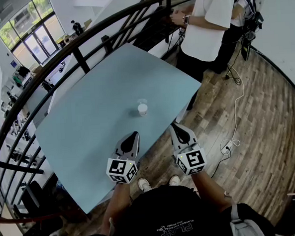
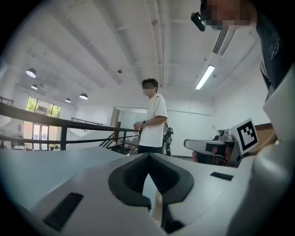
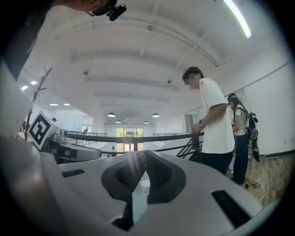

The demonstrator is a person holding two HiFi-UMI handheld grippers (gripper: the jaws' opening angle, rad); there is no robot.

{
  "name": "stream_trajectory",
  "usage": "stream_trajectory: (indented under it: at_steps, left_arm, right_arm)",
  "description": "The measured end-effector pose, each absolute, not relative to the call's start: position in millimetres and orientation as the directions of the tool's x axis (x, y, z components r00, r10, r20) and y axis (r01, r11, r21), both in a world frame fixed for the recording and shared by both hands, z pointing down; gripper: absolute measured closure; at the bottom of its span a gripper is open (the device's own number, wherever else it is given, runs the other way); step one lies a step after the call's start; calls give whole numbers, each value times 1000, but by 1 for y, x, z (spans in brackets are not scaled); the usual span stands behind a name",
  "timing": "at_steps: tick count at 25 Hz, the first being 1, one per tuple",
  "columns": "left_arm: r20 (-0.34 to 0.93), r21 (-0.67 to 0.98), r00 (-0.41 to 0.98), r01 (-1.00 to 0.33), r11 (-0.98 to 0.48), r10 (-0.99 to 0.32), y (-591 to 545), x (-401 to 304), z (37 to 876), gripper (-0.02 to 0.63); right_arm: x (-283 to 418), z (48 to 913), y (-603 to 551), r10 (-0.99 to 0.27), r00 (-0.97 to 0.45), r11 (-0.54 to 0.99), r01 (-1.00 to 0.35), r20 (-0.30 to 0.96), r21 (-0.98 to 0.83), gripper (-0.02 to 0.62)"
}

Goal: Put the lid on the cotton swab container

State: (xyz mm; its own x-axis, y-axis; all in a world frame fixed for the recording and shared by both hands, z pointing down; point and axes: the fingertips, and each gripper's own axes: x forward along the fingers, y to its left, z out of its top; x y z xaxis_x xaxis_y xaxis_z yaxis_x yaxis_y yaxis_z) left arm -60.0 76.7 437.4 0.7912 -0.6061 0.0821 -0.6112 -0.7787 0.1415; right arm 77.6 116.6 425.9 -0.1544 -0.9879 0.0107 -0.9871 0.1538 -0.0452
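Observation:
A small white cotton swab container (image 1: 142, 110) stands upright near the middle of the pale blue table (image 1: 87, 118). A clear round lid (image 1: 142, 101) seems to lie on the table just behind it, touching or nearly so. My left gripper (image 1: 135, 134) hovers over the table's near edge, shut and empty, its tips meeting in the left gripper view (image 2: 148, 156). My right gripper (image 1: 172, 125) is just off the near edge, also shut and empty (image 3: 141, 154). Past its jaws the right gripper view shows the container (image 3: 145, 187). Both grippers are well short of the container.
A person in a white shirt (image 1: 205, 16) stands at the table's far right corner, with a second person (image 1: 240, 9) behind. A dark railing (image 1: 82, 36) curves round the far side. A cable and power strip (image 1: 228, 146) lie on the wooden floor at right.

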Motion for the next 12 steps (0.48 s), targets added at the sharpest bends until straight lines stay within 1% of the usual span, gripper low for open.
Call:
stream_trajectory:
  at_steps: [5, 12]
  left_arm:
    - [54, 143, 790, -611, -779, -610, 79, -64, 430, 595]
    - [79, 142, 796, -605, -784, -600, 82, -65, 439, 595]
  right_arm:
    - [75, 427, 121, -988, -153, 152, -988, 19, -30, 577]
    - [59, 433, 118, -983, -176, 177, -984, 47, 17, 575]
